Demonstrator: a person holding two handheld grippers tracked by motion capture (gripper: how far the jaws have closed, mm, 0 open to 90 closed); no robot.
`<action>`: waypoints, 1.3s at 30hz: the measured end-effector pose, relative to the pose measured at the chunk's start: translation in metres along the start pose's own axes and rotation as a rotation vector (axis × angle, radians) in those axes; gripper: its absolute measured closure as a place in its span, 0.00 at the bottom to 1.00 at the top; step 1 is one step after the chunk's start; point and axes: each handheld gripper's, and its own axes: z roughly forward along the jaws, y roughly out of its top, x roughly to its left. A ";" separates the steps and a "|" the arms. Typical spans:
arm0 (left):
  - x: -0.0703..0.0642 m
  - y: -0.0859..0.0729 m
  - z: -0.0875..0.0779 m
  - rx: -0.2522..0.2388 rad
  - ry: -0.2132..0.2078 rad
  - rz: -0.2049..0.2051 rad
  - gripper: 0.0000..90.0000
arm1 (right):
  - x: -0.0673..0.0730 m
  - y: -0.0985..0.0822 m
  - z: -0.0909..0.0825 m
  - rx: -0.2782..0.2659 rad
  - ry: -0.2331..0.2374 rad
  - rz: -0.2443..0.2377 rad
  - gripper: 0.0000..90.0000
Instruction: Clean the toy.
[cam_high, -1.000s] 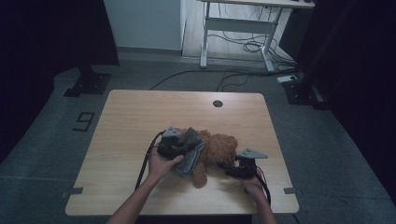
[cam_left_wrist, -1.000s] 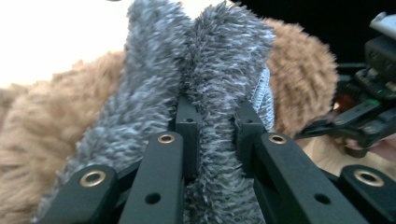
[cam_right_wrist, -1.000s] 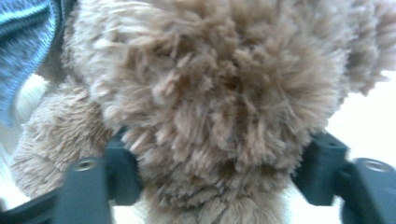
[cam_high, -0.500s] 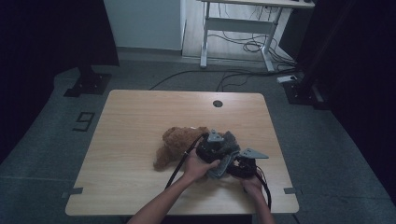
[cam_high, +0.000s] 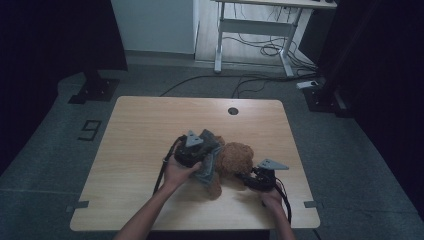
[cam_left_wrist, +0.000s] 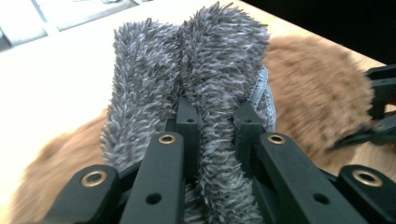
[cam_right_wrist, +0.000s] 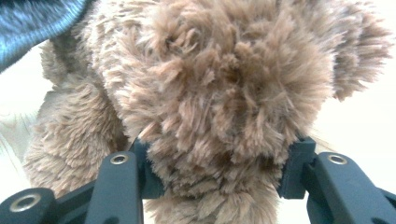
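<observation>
The left tool (cam_left_wrist: 212, 140) pinches the grey cloth (cam_left_wrist: 196, 70); the right tool (cam_right_wrist: 219, 172), closing, squeezes the brown plush toy (cam_right_wrist: 224, 84).

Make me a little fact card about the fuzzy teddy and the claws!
Toy: brown teddy, lying on the wooden table
Cloth: fluffy grey cloth, against the teddy
Left claw: shut on the grey cloth
Right claw: jaws have just been closing, pads pressing the teddy's fur on both sides
Teddy's face: cannot tell
</observation>
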 end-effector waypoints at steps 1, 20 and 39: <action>0.007 -0.004 -0.002 0.000 -0.006 -0.024 0.86 | 0.001 0.000 0.000 0.002 0.001 -0.002 0.52; 0.067 -0.037 -0.020 0.013 0.065 -0.199 0.86 | 0.000 -0.001 0.000 0.002 0.012 0.002 0.52; 0.043 -0.022 -0.047 -0.042 0.034 -0.136 0.86 | -0.006 -0.002 -0.001 -0.002 0.019 0.046 0.52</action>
